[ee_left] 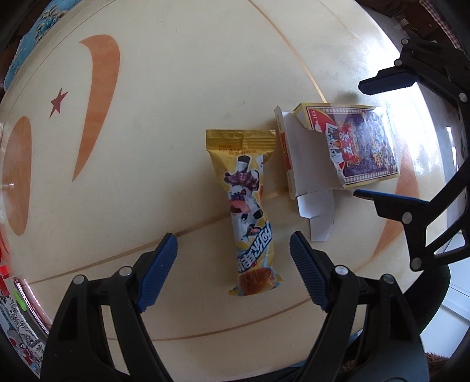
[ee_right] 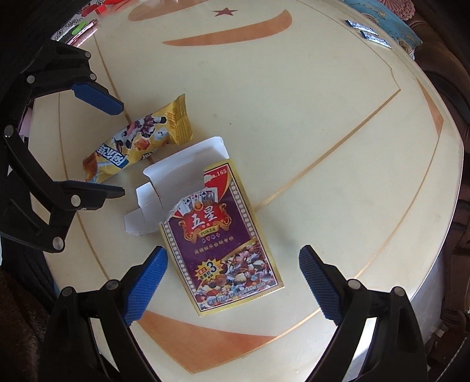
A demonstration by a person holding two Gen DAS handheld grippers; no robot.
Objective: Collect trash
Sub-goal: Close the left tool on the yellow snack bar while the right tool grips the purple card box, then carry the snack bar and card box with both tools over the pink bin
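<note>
A yellow snack wrapper (ee_left: 249,211) with a cartoon cow lies flat on the cream table. My left gripper (ee_left: 233,249) is open just above it, its fingers on either side of the wrapper's near end. A torn playing-card box (ee_left: 355,147) with white flaps folded out lies right of the wrapper. In the right wrist view, my right gripper (ee_right: 233,267) is open over the box (ee_right: 223,235), its fingers on either side of its near half. The wrapper (ee_right: 138,141) and the left gripper (ee_right: 117,147) show at the left there. The right gripper (ee_left: 364,138) shows at the right of the left wrist view.
The round cream table (ee_right: 323,117) has orange crescents and a red star (ee_right: 224,12). Small blue-white packets (ee_right: 367,32) lie near its far right edge. Pens and red items (ee_right: 85,26) sit at the far left edge. A dark sofa lies beyond the table.
</note>
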